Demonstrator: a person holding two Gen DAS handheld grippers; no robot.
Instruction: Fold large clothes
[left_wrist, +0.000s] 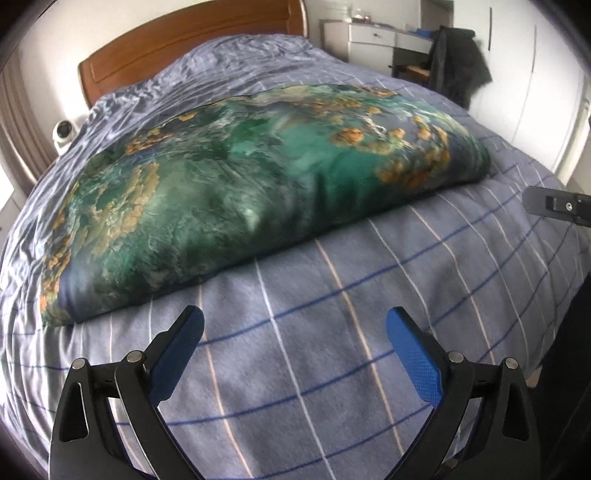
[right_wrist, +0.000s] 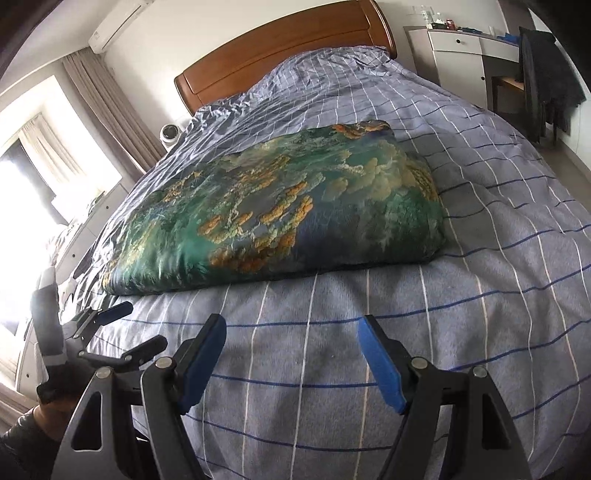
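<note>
A large green cloth with orange and blue print (left_wrist: 240, 184) lies folded into a long rectangle across the middle of the bed; it also shows in the right wrist view (right_wrist: 280, 218). My left gripper (left_wrist: 295, 325) is open and empty, above the bedspread short of the cloth's near edge. My right gripper (right_wrist: 291, 328) is open and empty, also short of the near edge. The left gripper shows at the left of the right wrist view (right_wrist: 110, 321). Part of the right gripper's body shows at the right edge of the left wrist view (left_wrist: 561, 206).
The bed has a blue-grey checked bedspread (left_wrist: 332, 369) and a wooden headboard (right_wrist: 288, 48). A small white dome camera (right_wrist: 170, 133) sits at the left of the bed. A white desk (right_wrist: 458, 44) and a chair with dark clothes (right_wrist: 550, 81) stand at the right. A window with curtains (right_wrist: 44, 166) is at the left.
</note>
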